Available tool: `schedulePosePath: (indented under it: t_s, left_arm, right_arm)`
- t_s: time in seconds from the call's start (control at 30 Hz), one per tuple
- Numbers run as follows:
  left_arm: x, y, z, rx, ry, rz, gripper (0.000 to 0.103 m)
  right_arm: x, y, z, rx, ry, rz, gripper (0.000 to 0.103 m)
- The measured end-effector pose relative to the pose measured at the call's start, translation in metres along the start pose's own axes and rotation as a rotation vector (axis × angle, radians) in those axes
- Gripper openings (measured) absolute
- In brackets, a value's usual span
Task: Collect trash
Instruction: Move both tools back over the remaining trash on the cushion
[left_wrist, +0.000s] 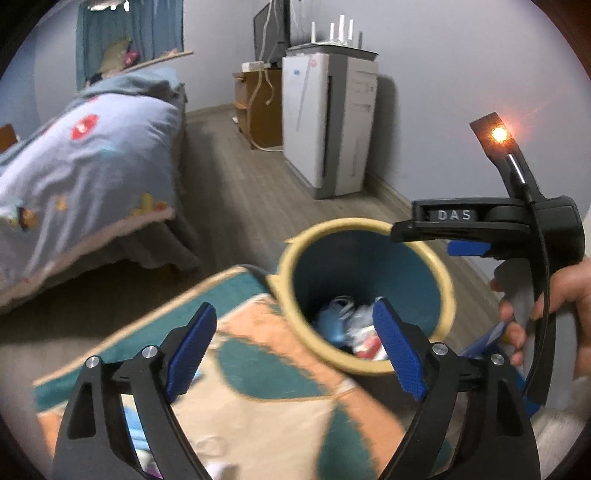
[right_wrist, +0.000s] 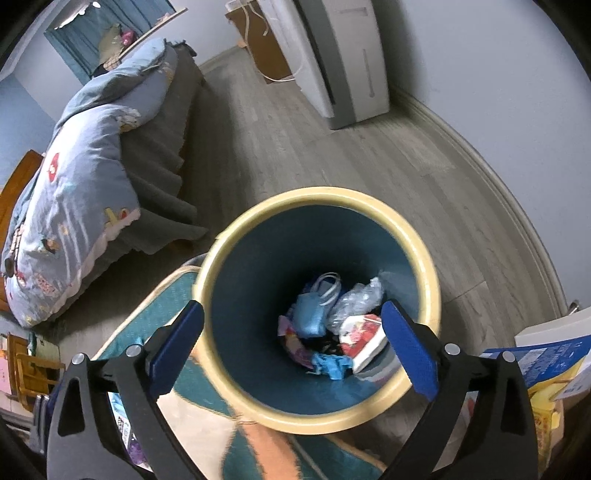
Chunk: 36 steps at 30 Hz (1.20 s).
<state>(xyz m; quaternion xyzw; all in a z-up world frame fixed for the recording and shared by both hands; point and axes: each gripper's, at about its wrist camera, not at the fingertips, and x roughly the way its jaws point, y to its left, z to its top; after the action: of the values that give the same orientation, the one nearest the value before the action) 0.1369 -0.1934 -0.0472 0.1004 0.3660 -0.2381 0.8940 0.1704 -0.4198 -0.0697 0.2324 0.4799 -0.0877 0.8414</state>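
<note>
Bin (right_wrist: 424, 258) holds wrappers (right_wrist: 360, 338), crumpled plastic (right_wrist: 356, 299).

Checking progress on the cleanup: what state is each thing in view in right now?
Left tool: open, nothing between its fingers.
Right tool: open, empty, above the bin.
Trash bin: upright, lidless, partly on the rug, with trash at the bottom.
Trash: loose pile of wrappers and crumpled plastic.
Rug: lying flat.
Bed quilt: rumpled.
</note>
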Motion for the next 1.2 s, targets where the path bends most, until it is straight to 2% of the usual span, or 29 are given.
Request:
schedulePosePath:
  t_s: [0.2, 0.3, 0.5, 0.73, 0.87, 1.2]
  left_arm:
    - [-0.038, 0.055, 0.000, -0.067, 0.016, 0.071, 0.088]
    - [-0.055, 0.078, -0.015, -0.094, 0.002, 0.120, 0.091]
    - [-0.067, 0.130, -0.042, -0.232, 0.010, 0.186, 0.092]
    - [-0.075, 0.164, -0.068, -0.278, 0.047, 0.237, 0.092]
    - [-0.079, 0.176, -0.084, -0.265, 0.076, 0.261, 0.092]
    - [-0.088, 0.198, -0.116, -0.264, 0.130, 0.266, 0.092]
  right_arm:
    - [-0.002, 0.035, -0.008, -0.062, 0.009, 0.027, 0.097]
    - [-0.002, 0.050, -0.013, -0.083, 0.014, 0.030, 0.097]
    - [0.000, 0.082, -0.029, -0.114, 0.043, 0.047, 0.097]
    - [0.006, 0.129, -0.053, -0.188, 0.068, 0.074, 0.097]
    - [0.012, 0.149, -0.065, -0.215, 0.087, 0.075, 0.097]
    - [0.034, 0.199, -0.096, -0.281, 0.137, 0.084, 0.097]
